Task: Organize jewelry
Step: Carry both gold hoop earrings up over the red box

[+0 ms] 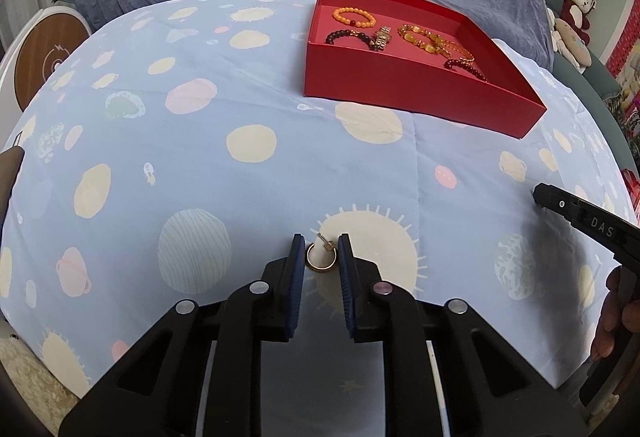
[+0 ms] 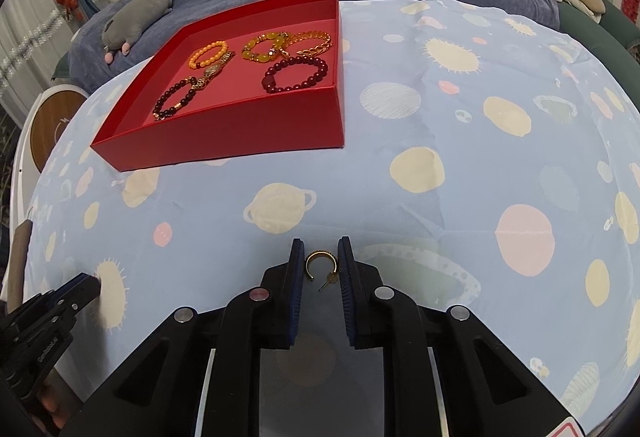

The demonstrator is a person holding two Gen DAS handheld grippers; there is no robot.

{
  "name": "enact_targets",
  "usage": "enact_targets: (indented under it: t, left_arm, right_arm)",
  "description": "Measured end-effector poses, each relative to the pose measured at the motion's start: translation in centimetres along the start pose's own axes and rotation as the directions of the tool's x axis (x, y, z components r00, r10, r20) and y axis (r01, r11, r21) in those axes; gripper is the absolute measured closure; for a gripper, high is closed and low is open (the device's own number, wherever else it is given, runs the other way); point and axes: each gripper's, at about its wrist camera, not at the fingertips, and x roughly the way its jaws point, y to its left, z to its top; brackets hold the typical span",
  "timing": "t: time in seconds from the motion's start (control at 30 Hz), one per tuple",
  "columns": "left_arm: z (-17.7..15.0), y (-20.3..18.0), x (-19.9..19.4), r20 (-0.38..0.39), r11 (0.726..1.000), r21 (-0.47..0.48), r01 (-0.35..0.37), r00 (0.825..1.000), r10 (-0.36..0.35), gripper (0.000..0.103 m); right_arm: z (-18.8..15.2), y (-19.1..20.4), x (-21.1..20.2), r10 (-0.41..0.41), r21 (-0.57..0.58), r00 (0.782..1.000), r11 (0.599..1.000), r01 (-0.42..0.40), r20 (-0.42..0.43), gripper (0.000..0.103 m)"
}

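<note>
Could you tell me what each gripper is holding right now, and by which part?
Each grips a gold hoop earring by the sides of its hoop: left gripper on one earring, right gripper on another.

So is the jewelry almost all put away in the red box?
Nearly. The red box already holds the bracelets. In hand: the left tool is closed around one gold hoop earring, the right tool around the other earring, both low over the bedspread. Left: carrying both to the box.
</note>
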Motion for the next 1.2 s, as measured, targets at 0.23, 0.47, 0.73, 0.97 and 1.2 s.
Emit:
enact_targets:
  t: [0.23,0.47,0.73,0.97,1.2]
  left_arm:
    - [0.8,-0.7,-0.9,-0.009,1.0,0.004,0.012,1.0,-0.012,0.087]
    - [2.4,-2.2,-2.0,0.015,0.999,0.009,0.035,0.999,-0.035,0.087]
    - [5.3,-3.7,-2.6,0.054,0.998,0.018,0.061,0.997,-0.062,0.087]
    - [7.9,-5.0,-2.4,0.08,0.996,0.036,0.078,0.994,-0.08,0.087]
    - [10.2,-5.9,-2.1,0.098,0.995,0.053,0.081,0.992,-0.086,0.087]
  right_arm:
    - [-0.1,0.5,-1.5,0.027,0.013,0.999,1.0,-0.027,0.019,0.087]
    - [0.4,1.1,-2.8,0.049,0.006,0.998,0.999,-0.05,0.044,0.087]
    - [2.0,2.0,-4.1,0.083,-0.007,0.993,0.997,-0.083,0.081,0.087]
    - [3.6,3.1,-4.2,0.104,-0.041,0.989,0.994,-0.1,0.104,0.087]
    - [5.8,4.0,-4.4,0.116,-0.07,0.984,0.992,-0.108,0.136,0.087]
